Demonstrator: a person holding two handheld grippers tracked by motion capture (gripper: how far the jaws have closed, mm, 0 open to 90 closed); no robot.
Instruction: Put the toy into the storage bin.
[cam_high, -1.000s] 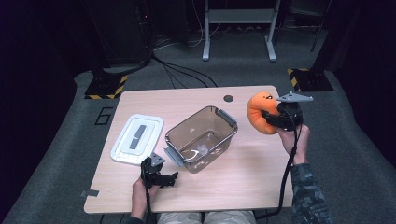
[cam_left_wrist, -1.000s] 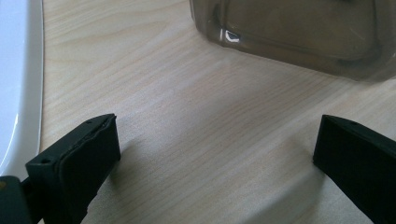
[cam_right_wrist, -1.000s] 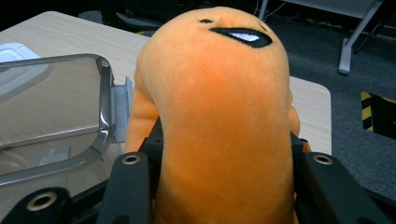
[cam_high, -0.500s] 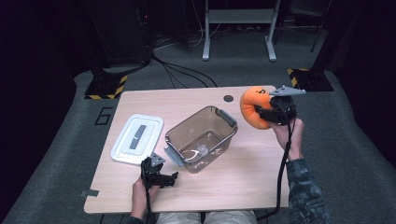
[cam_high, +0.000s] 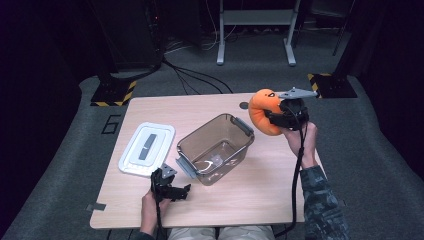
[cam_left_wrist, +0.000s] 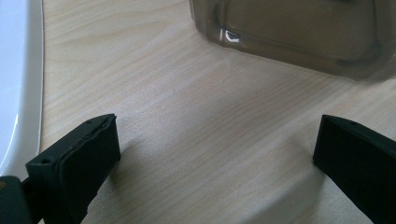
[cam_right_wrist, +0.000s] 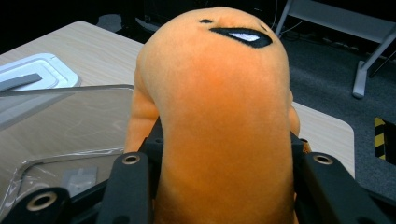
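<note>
An orange plush toy (cam_high: 263, 110) with a black stitched mouth hangs in the air above the table's right side, and my right gripper (cam_high: 278, 118) is shut on it. In the right gripper view the plush (cam_right_wrist: 219, 107) bulges between the two black jaws. A clear plastic container (cam_high: 216, 147) stands open at mid table, left of the plush. My left gripper (cam_high: 176, 191) rests low near the front edge, jaws wide open over bare wood (cam_left_wrist: 210, 135), with the container's wall (cam_left_wrist: 299, 32) just beyond.
A white lid (cam_high: 146, 148) with a grey handle lies flat to the left of the container; its edge (cam_left_wrist: 18, 84) shows beside my left jaw. A dark round hole (cam_high: 243, 105) marks the table's far edge. Dark carpet, cables and stands surround the table.
My right gripper has carried the plush up and leftward, closer to the container. The left gripper has stayed where it was.
</note>
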